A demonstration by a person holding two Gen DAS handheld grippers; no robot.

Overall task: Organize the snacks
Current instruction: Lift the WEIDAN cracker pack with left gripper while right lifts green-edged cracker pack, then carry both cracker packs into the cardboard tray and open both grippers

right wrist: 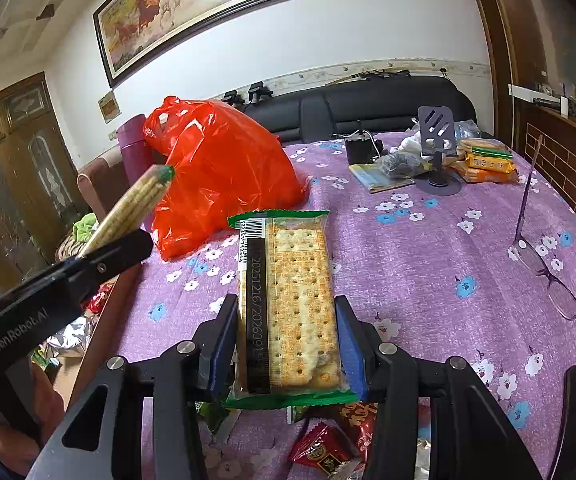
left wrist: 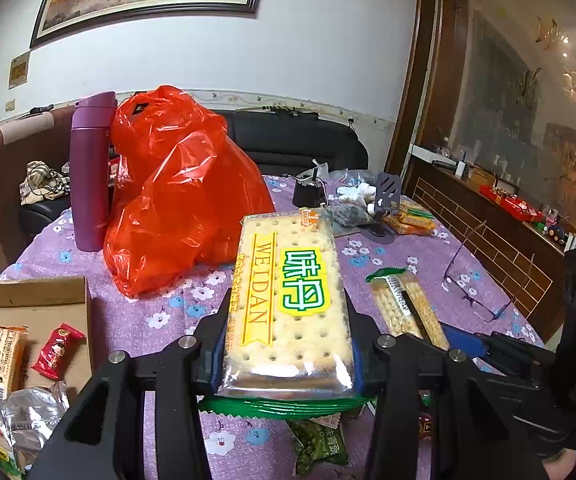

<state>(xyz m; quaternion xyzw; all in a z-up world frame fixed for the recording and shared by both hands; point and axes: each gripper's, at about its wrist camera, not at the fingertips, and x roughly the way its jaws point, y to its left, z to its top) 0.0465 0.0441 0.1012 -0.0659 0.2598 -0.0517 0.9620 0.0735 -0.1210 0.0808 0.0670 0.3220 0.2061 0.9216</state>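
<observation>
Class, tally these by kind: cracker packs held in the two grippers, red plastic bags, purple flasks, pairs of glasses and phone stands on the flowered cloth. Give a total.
Cracker packs held: 2
Red bags: 1
Purple flasks: 1
Glasses: 1
Phone stands: 1
Total: 6

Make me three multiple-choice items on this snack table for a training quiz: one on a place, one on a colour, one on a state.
1. Where is the purple flask?
A. beside the red plastic bag
B. inside the cardboard box
C. on the sofa

2. What colour are the end seals of the cracker pack in the right tool?
A. blue
B. green
C. yellow

3. What is the left tool doing?
A. hanging open
B. gripping the Weidan cracker pack
C. gripping the eyeglasses

Answers:
1 A, the purple flask stands against the red plastic bag.
2 B, the cracker pack in the right tool has green ends.
3 B, the left tool clamps the Weidan cracker pack.
</observation>
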